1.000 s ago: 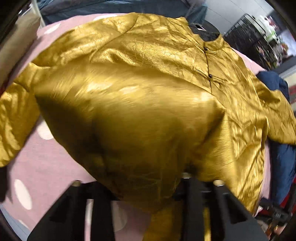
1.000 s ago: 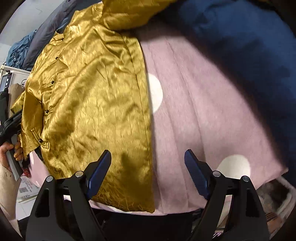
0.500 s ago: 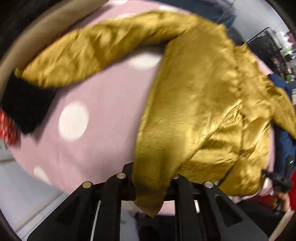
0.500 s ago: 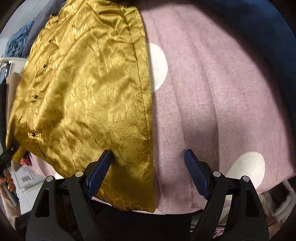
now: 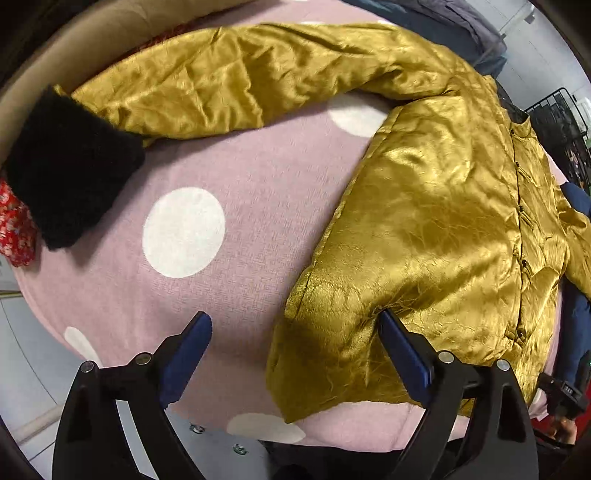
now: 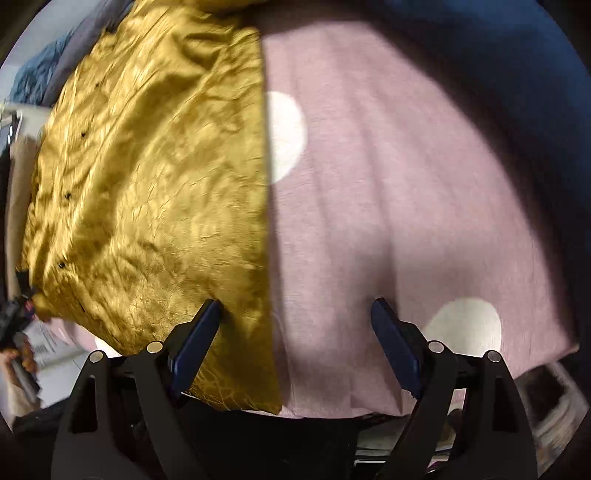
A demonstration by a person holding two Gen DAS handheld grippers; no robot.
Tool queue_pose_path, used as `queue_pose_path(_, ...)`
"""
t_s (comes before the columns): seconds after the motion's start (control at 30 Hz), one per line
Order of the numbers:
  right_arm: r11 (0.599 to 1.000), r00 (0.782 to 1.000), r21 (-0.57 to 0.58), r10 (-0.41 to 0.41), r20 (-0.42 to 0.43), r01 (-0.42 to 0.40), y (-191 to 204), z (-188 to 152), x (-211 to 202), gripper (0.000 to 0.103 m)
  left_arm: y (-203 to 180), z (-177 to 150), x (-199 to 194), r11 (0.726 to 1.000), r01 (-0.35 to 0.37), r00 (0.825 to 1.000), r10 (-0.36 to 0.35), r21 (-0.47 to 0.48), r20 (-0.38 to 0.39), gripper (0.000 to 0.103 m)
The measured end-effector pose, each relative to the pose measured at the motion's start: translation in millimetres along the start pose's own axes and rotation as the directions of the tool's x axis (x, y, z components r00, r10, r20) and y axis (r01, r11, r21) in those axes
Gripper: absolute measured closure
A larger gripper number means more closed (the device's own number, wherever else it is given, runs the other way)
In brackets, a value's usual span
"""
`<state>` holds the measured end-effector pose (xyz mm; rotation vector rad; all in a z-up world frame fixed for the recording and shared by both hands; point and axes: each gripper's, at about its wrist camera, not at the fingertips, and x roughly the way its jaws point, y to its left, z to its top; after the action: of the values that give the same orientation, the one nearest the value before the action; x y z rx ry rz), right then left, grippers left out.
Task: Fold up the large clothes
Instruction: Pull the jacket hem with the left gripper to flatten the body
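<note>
A shiny gold jacket (image 5: 436, 206) lies spread flat, buttons up, on a pink blanket with white dots (image 5: 236, 206). One sleeve with a black fuzzy cuff (image 5: 66, 166) stretches to the far left. My left gripper (image 5: 295, 343) is open and empty above the jacket's near left hem corner. In the right wrist view the jacket (image 6: 155, 192) fills the left half. My right gripper (image 6: 295, 332) is open and empty above the jacket's right hem edge and the blanket (image 6: 406, 184).
A dark blue garment (image 6: 498, 48) lies at the blanket's far right. A red patterned cloth (image 5: 14, 225) sits at the left edge by the cuff. Grey and blue clothes (image 5: 454, 22) are piled behind. The blanket's front edge runs just past both grippers.
My left gripper was shut on the jacket's hem and held it up; it has let go and opened, and the jacket now lies flat. The right gripper stayed open and shifted slightly.
</note>
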<state>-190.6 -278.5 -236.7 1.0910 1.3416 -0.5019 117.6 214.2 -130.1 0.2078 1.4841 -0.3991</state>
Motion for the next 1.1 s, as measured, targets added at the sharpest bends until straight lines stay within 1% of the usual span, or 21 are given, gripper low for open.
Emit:
queue_pose_path(0.1, 0.997, 0.996, 0.007, 0.082, -0.024, -0.082, -5, -7, 8, 0.020, -3, 1, 12, 0.995, 0.098, 0.995, -0.099, -0.033, -0.008, 0.016)
queue_pose_path(0.17, 0.995, 0.995, -0.020, 0.100, -0.019, -0.100, 0, -10, 11, 0.019, -16, 1, 19, 0.989, 0.149, 0.988, -0.150, -0.022, -0.031, 0.025)
queue_pose_path(0.2, 0.994, 0.994, -0.037, 0.103, -0.022, -0.103, 6, -13, 13, 0.019, -24, 0, 23, 0.988, 0.153, 0.987, -0.153, -0.006, -0.052, 0.029)
queue_pose_path(0.23, 0.992, 0.993, -0.060, 0.113, -0.027, -0.114, 12, -15, 13, 0.019, -33, -2, 25, 0.988, 0.155, 0.986, -0.154, 0.017, -0.066, 0.037)
queue_pose_path(0.27, 0.987, 0.991, -0.090, 0.130, -0.035, -0.133, 19, -18, 12, 0.025, -41, -3, 27, 0.986, 0.159, 0.985, -0.156, 0.039, -0.075, 0.044)
queue_pose_path(0.3, 0.983, 0.990, -0.118, 0.139, -0.040, -0.142, 29, -22, 14, 0.031, -48, -4, 26, 0.986, 0.159, 0.985, -0.154, 0.060, -0.080, 0.047)
queue_pose_path(0.37, 0.974, 0.985, -0.155, 0.152, -0.076, -0.163, 44, -25, 22, 0.069, -57, -6, 21, 0.982, 0.157, 0.985, -0.149, 0.100, -0.086, 0.064)
queue_pose_path(0.4, 0.973, 0.986, -0.167, 0.147, -0.076, -0.158, 47, -22, 18, 0.073, -61, -6, 19, 0.980, 0.159, 0.985, -0.149, 0.117, -0.092, 0.070)
queue_pose_path(0.47, 0.967, 0.981, -0.169, 0.184, -0.062, -0.192, 49, -26, 11, 0.091, -63, -10, 11, 0.978, 0.141, 0.987, -0.126, 0.154, -0.102, 0.086)
queue_pose_path(0.57, 0.932, 0.937, -0.105, 0.348, 0.007, -0.346, 33, -22, -33, 0.095, -61, -13, -14, 0.970, 0.163, 0.984, -0.147, 0.180, -0.100, 0.090)
queue_pose_path(0.63, 0.925, 0.927, -0.114, 0.370, 0.066, -0.361, 27, -20, -68, 0.096, -51, -13, -29, 0.971, 0.167, 0.982, -0.149, 0.171, -0.112, 0.091)
queue_pose_path(0.73, 0.920, 0.908, -0.127, 0.387, 0.157, -0.370, 12, -12, -131, 0.096, -50, -18, -50, 0.955, 0.270, 0.957, -0.252, 0.124, -0.140, 0.091)
queue_pose_path(0.8, 0.917, 0.899, -0.137, 0.395, 0.188, -0.374, 10, -7, -158, 0.096, -50, -21, -59, 0.947, 0.298, 0.949, -0.281, 0.122, -0.141, 0.091)
queue_pose_path(0.83, 0.918, 0.901, -0.150, 0.391, 0.188, -0.367, 9, -4, -168, 0.096, -49, -23, -60, 0.948, 0.293, 0.951, -0.276, 0.123, -0.136, 0.091)
queue_pose_path(0.87, 0.920, 0.908, -0.162, 0.382, 0.171, -0.356, 8, -1, -171, 0.096, -49, -25, -57, 0.956, 0.261, 0.961, -0.245, 0.131, -0.130, 0.090)
queue_pose_path(0.9, 0.933, 0.928, -0.170, 0.343, 0.146, -0.318, 12, 2, -167, 0.096, -48, -29, -50, 0.965, 0.216, 0.971, -0.197, 0.150, -0.133, 0.089)
queue_pose_path(0.93, 0.946, 0.944, -0.176, 0.299, 0.142, -0.273, 9, 2, -165, 0.096, -52, -29, -37, 0.973, 0.163, 0.980, -0.139, 0.165, -0.144, 0.084)
queue_pose_path(1.0, 0.971, 0.974, -0.175, 0.185, 0.132, -0.161, 9, 8, -143, 0.096, -47, -38, -9, 0.984, 0.059, 0.985, -0.030, 0.167, -0.168, 0.074)
queue_pose_path(1.03, 0.980, 0.987, -0.161, 0.133, 0.093, -0.117, 13, 9, -123, 0.094, -44, -43, 3, 0.985, 0.009, 0.984, 0.021, 0.171, -0.176, 0.068)
queue_pose_path(1.07, 0.987, 0.997, -0.157, 0.051, 0.056, -0.042, 17, 7, -103, 0.094, -43, -47, 10, 0.984, -0.029, 0.983, 0.060, 0.177, -0.173, 0.058)
queue_pose_path(1.1, 0.987, 0.999, -0.157, -0.022, 0.035, 0.027, 18, 7, -91, 0.093, -40, -51, 12, 0.980, -0.075, 0.981, 0.105, 0.182, -0.161, 0.056)
